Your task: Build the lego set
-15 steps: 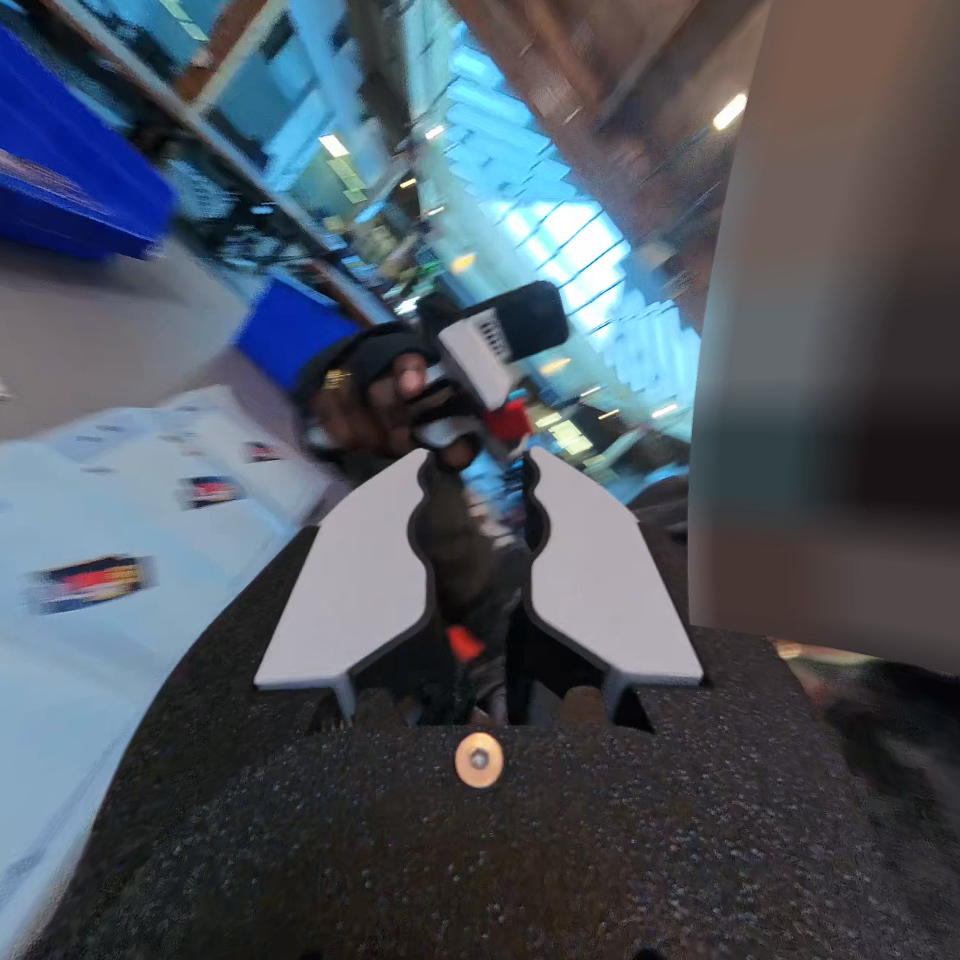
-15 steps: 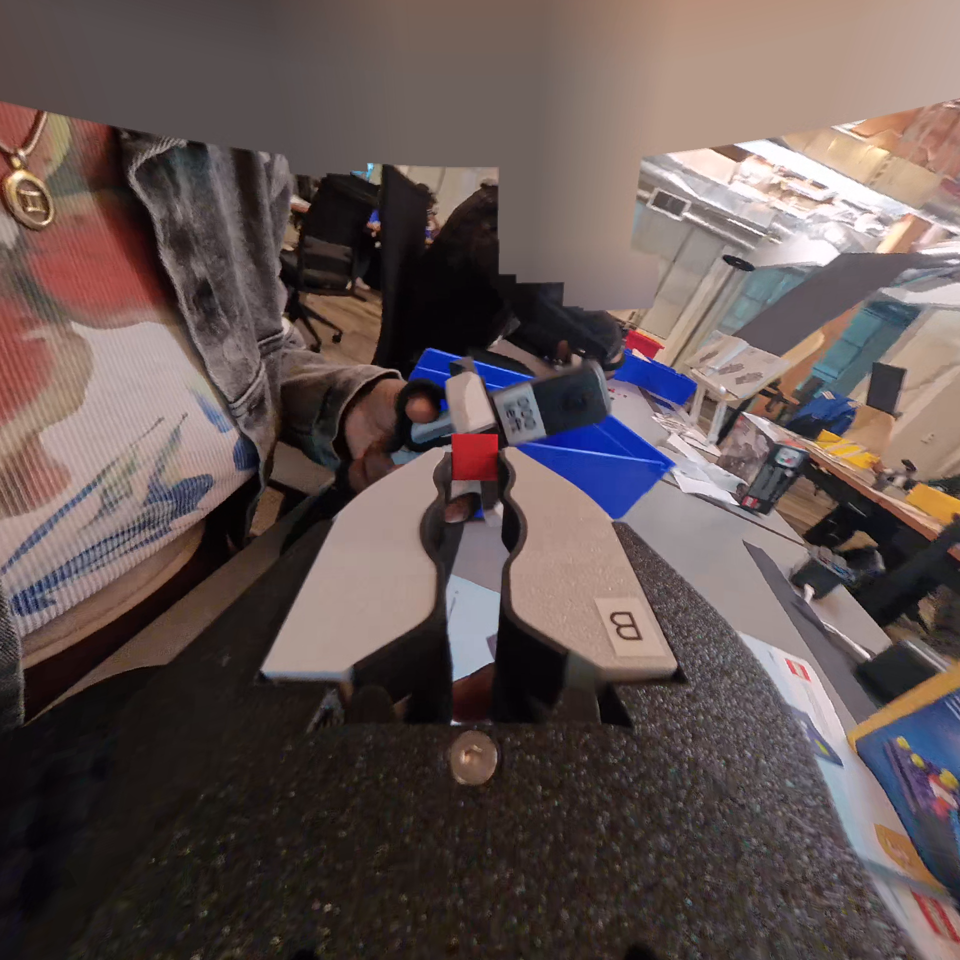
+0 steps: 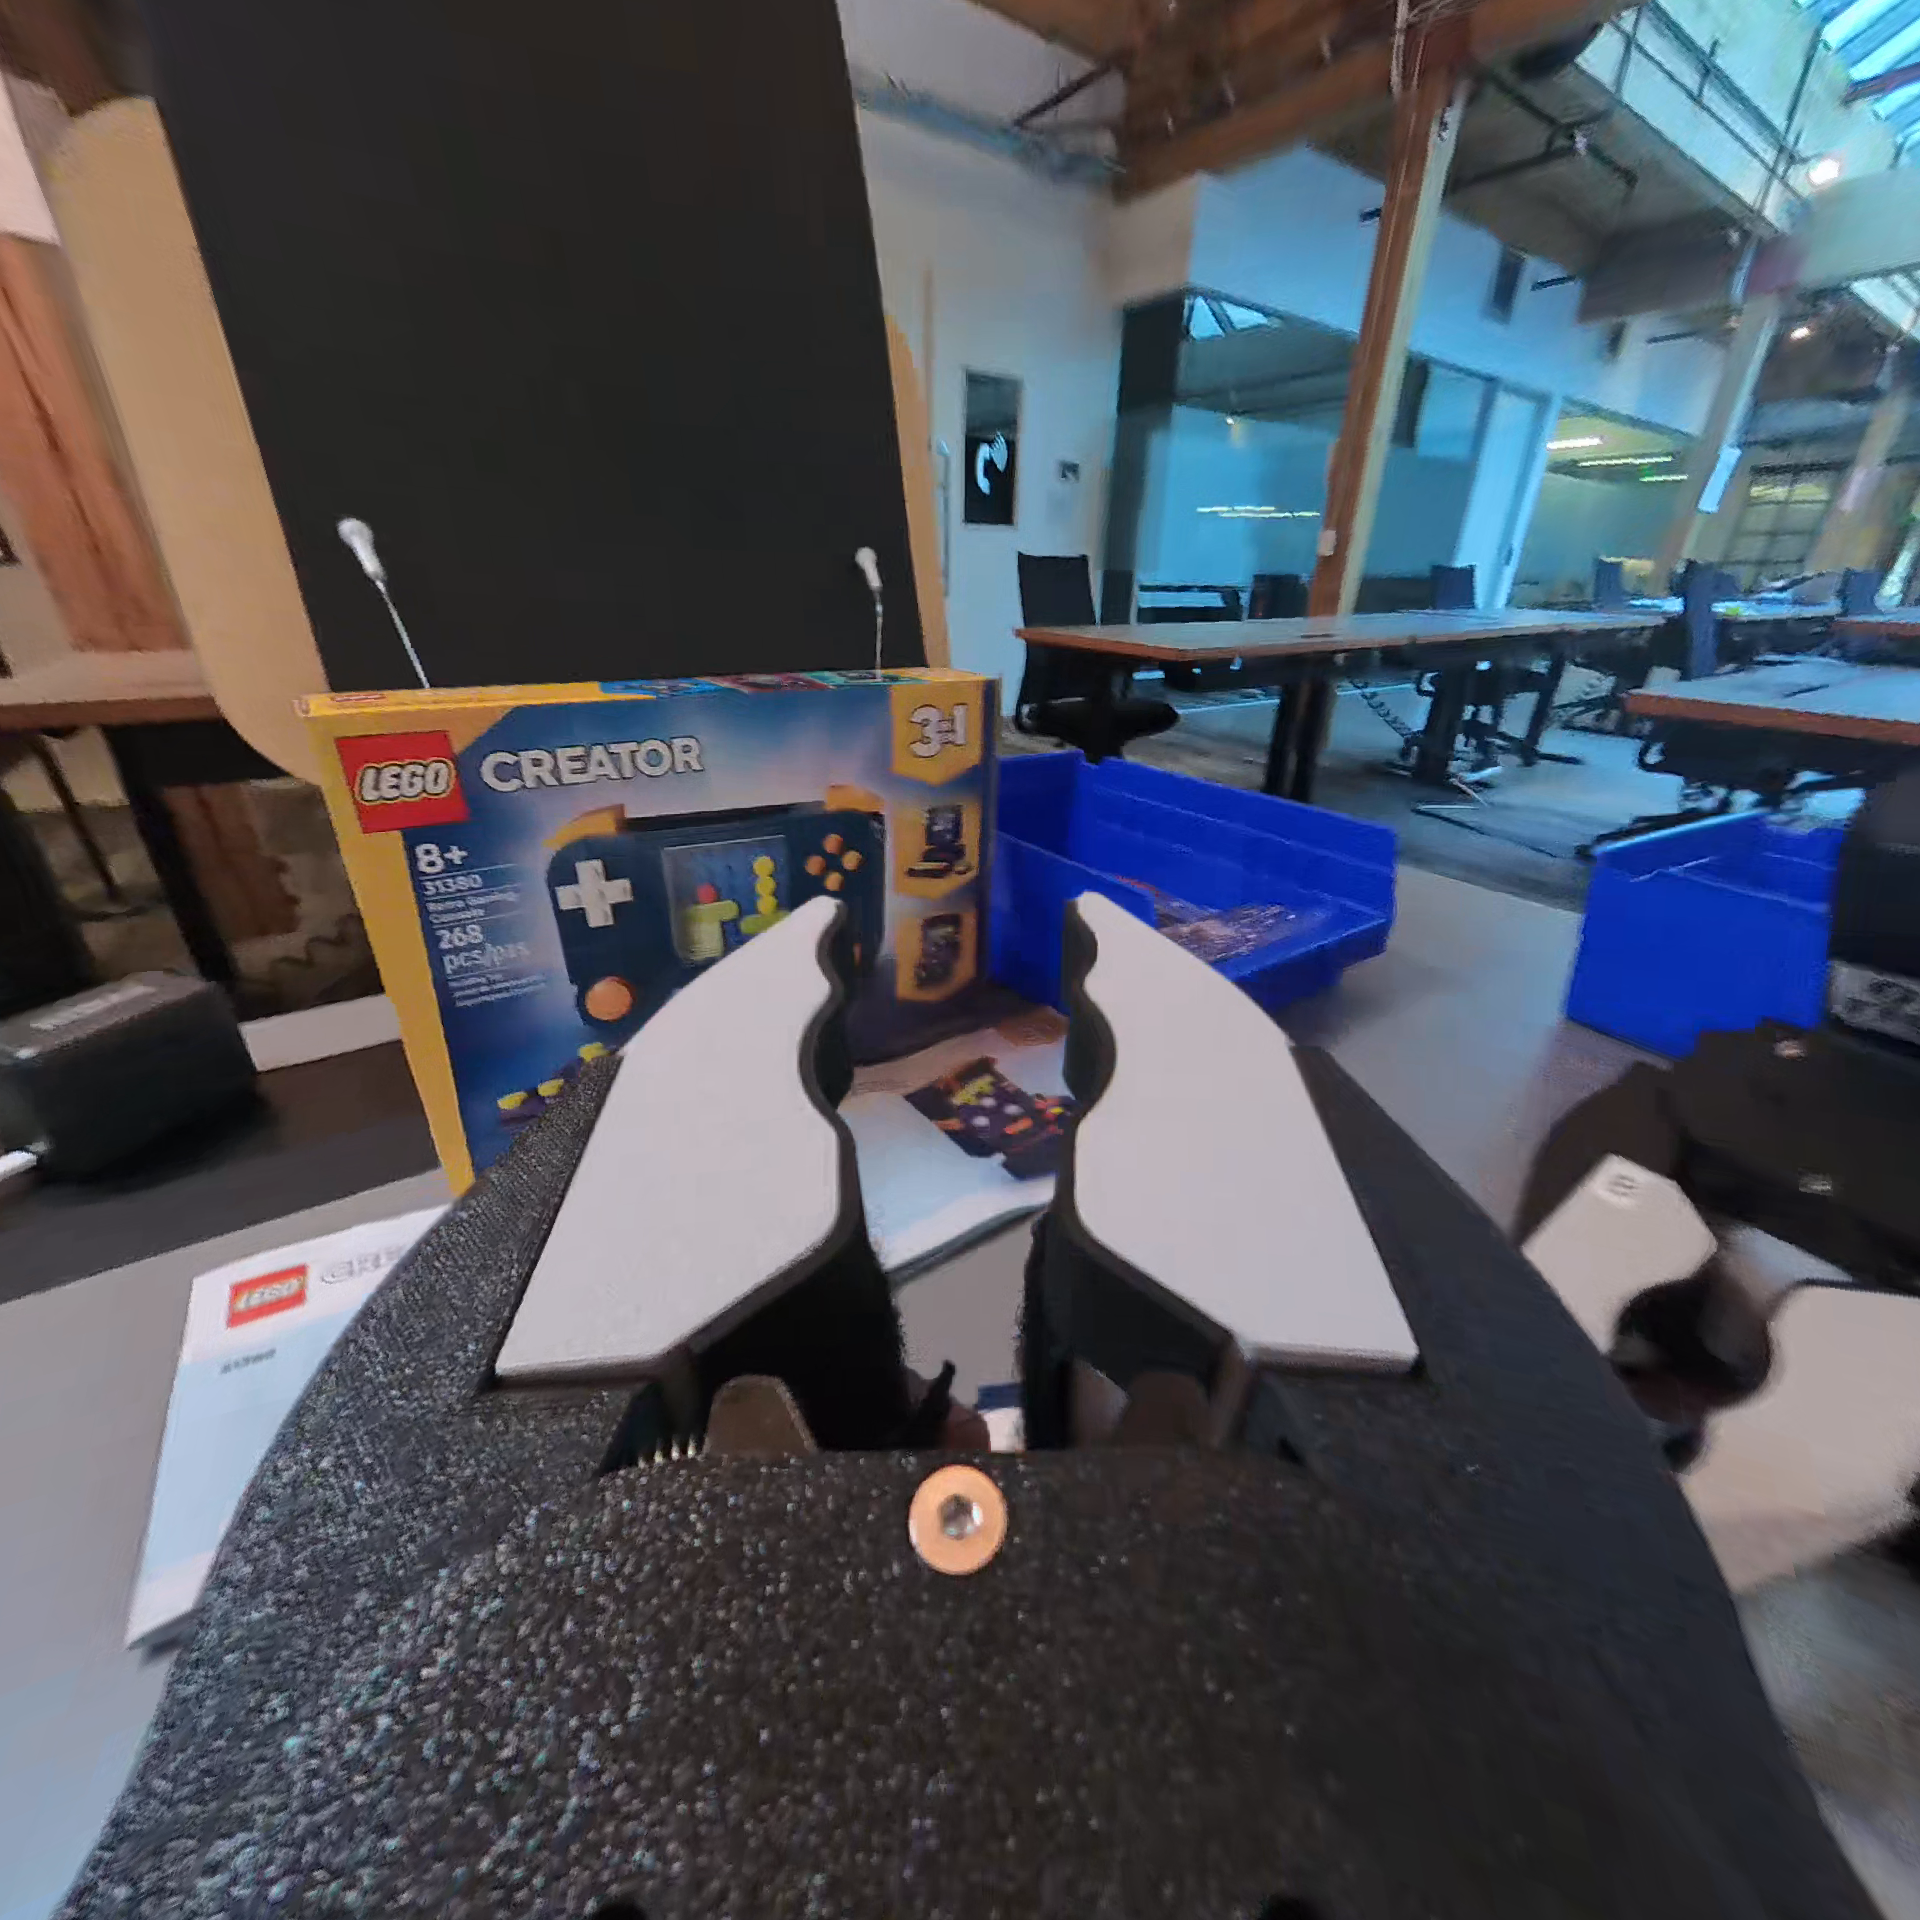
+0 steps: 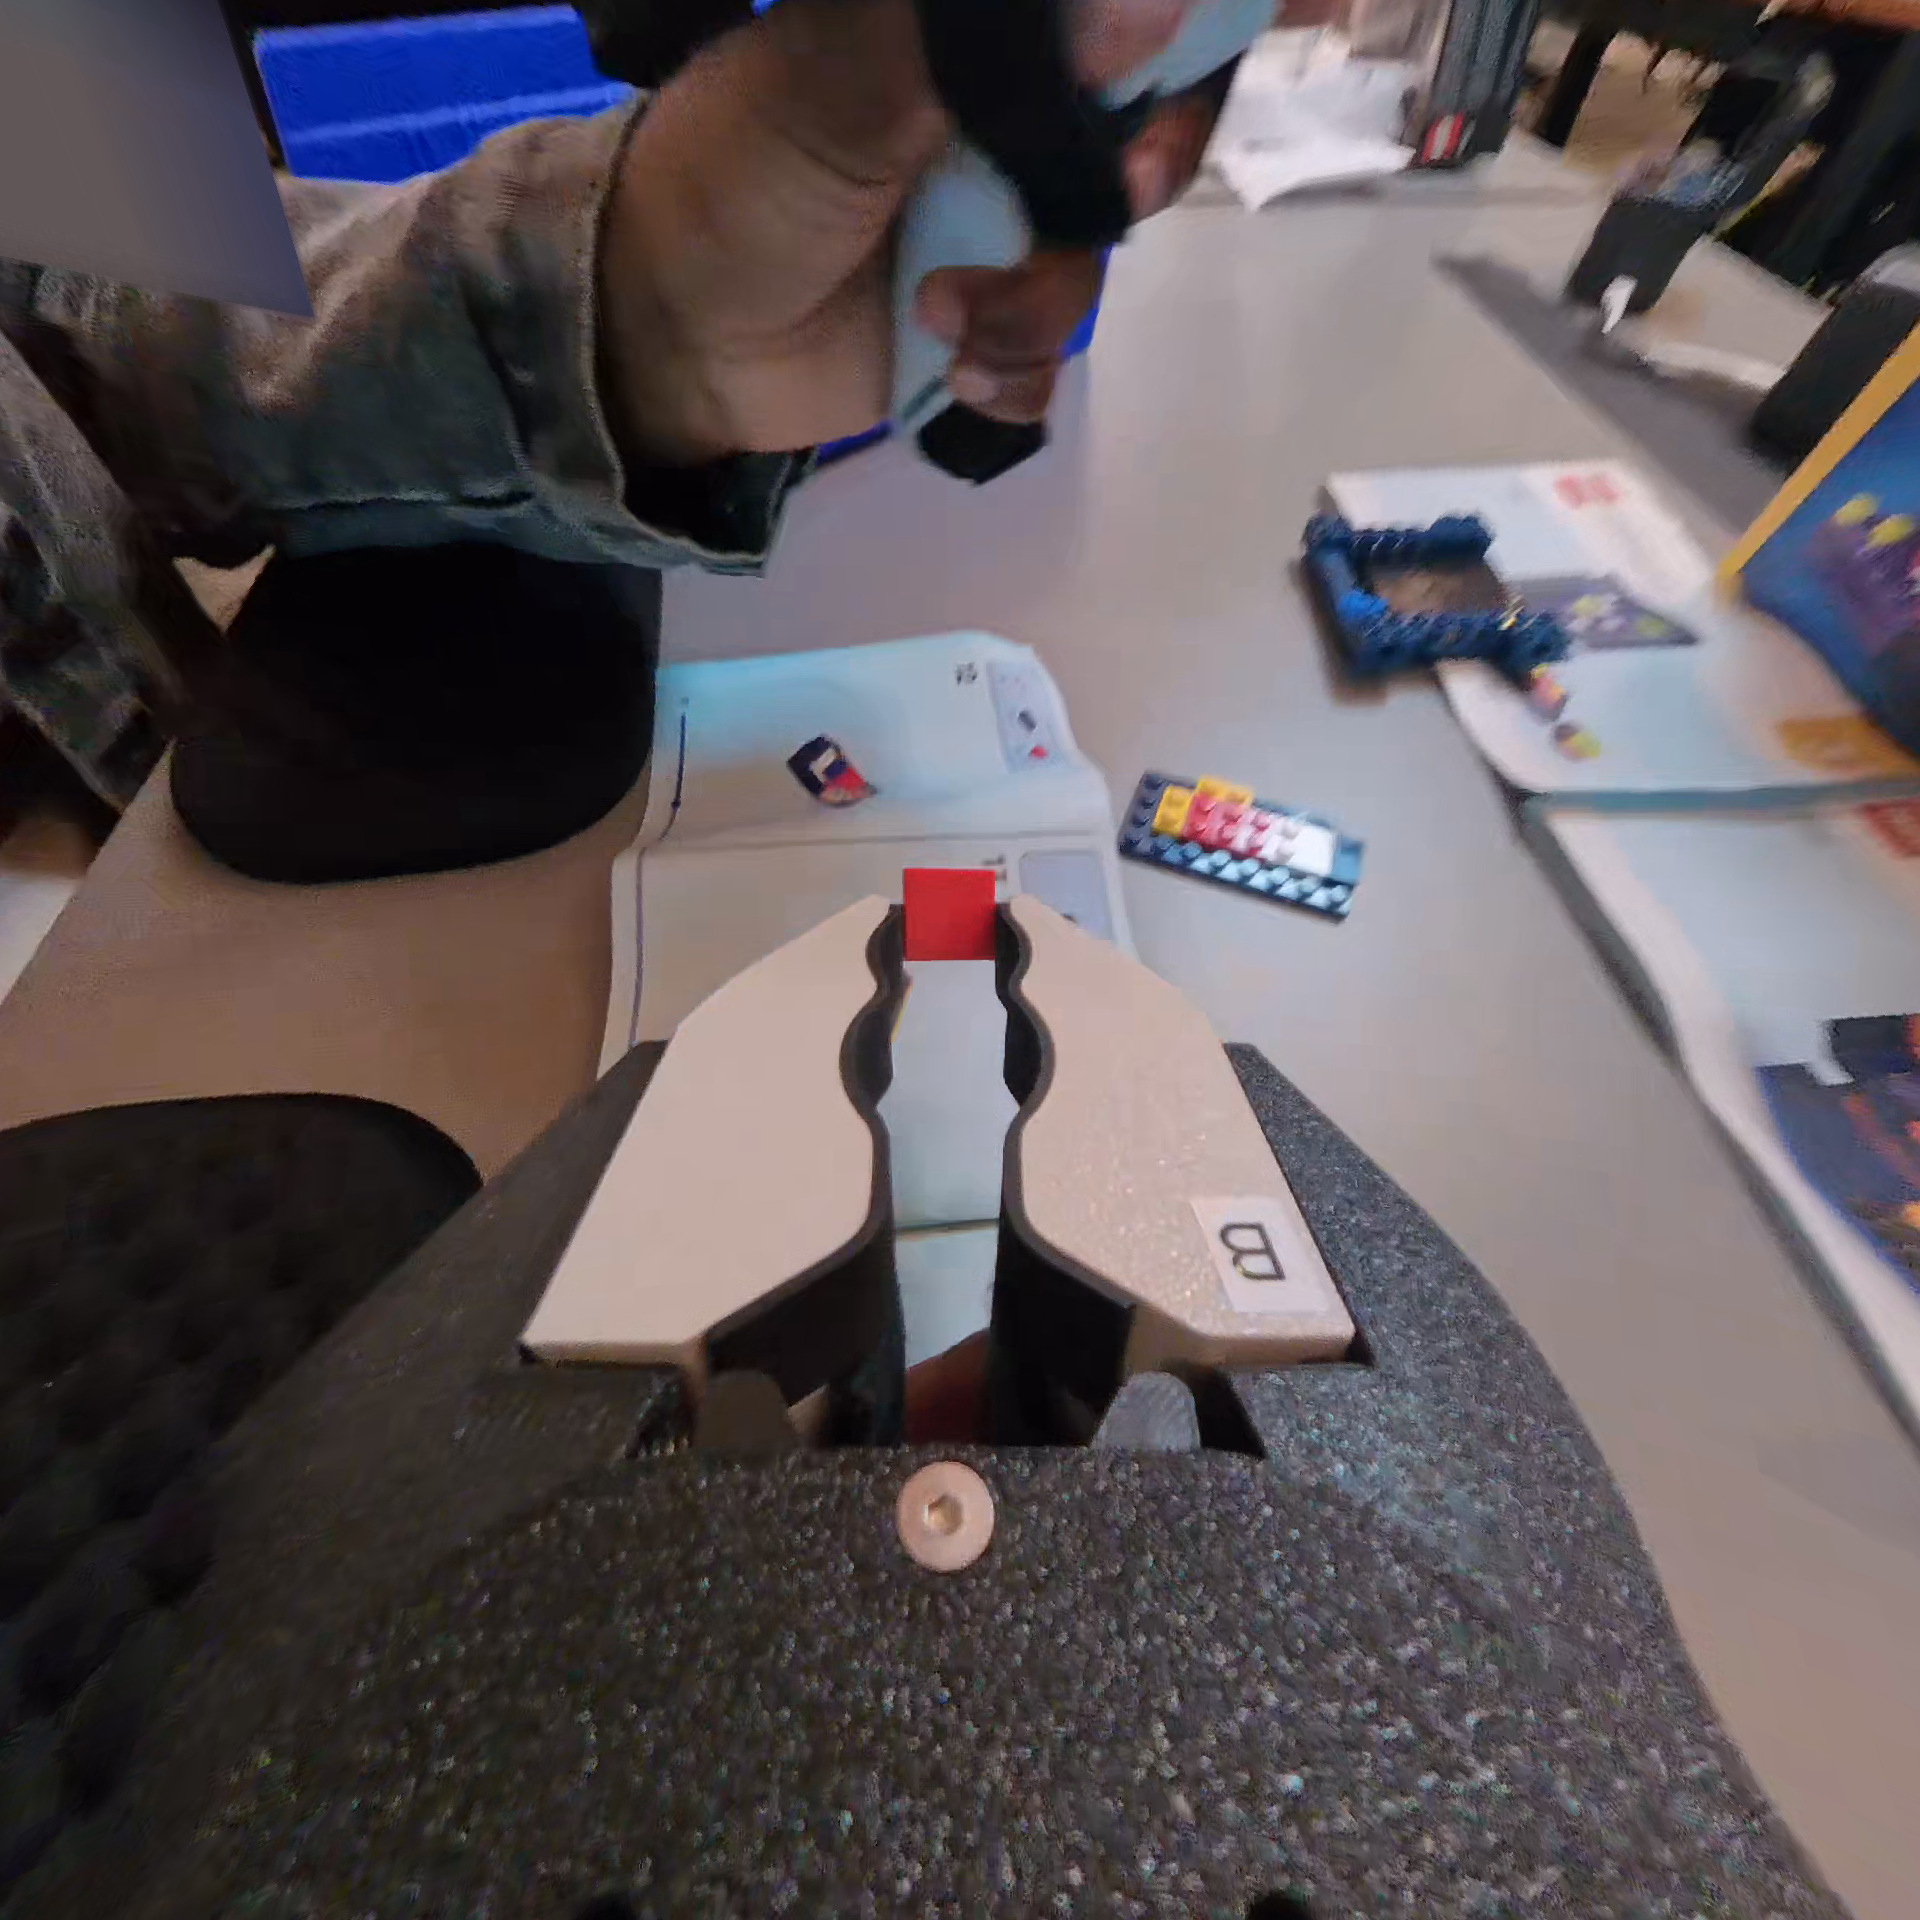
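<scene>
Up above the worktop [image 4: 1299, 416], the right tool [image 4: 949, 920] pinches a small red brick [image 4: 948, 912] at its fingertips, clear for placing, while the left tool [image 3: 951, 920] gapes empty toward the toy box [image 3: 644, 883].

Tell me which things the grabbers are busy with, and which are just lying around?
Busy with:
- right gripper pinching a red brick
- left gripper, open, holding nothing

Lying around:
- toy box
- blue bins
- open booklet
- studded plate with coloured bricks
- dark blue brick frame
</scene>
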Tool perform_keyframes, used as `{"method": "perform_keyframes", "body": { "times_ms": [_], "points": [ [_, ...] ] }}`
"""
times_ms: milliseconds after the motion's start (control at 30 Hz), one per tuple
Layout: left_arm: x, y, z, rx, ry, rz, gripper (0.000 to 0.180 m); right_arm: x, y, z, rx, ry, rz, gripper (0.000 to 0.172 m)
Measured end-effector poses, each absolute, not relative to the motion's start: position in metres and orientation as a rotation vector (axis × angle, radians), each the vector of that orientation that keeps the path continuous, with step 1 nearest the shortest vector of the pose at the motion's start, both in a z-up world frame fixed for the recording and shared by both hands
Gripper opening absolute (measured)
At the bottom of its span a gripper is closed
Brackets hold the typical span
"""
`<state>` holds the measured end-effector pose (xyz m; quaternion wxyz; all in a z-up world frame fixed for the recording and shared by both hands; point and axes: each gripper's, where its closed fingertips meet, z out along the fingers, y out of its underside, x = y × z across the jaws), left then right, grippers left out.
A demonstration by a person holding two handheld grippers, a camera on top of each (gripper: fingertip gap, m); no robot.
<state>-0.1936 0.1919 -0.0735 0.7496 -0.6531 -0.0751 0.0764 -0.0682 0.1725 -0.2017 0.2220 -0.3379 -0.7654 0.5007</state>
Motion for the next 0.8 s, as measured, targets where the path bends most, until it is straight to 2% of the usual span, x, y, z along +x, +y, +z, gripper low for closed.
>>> {"method": "perform_keyframes", "body": {
  "times_ms": [133, 300, 467, 800],
  "points": [
    [-0.205, 0.185, -0.106, -1.436, -0.112, 0.321, 0.026, -0.066, 0.17, -0.23, -1.019, -2.264, 1.277, 0.016],
    [-0.212, 0.182, -0.109, -1.431, -0.17, 0.238, 0.025, -0.061, 0.167, -0.251, -1.027, -2.397, 1.126, 0.016],
    [-0.219, 0.181, -0.119, -1.445, -0.27, 0.08, 0.025, -0.061, 0.167, -0.253, -1.015, -2.408, 1.108, 0.016],
    [-0.224, 0.183, -0.127, -1.462, -0.311, 0.026, 0.024, -0.057, 0.169, -0.253, -1.012, -2.416, 1.118, 0.016]
  ]
}}
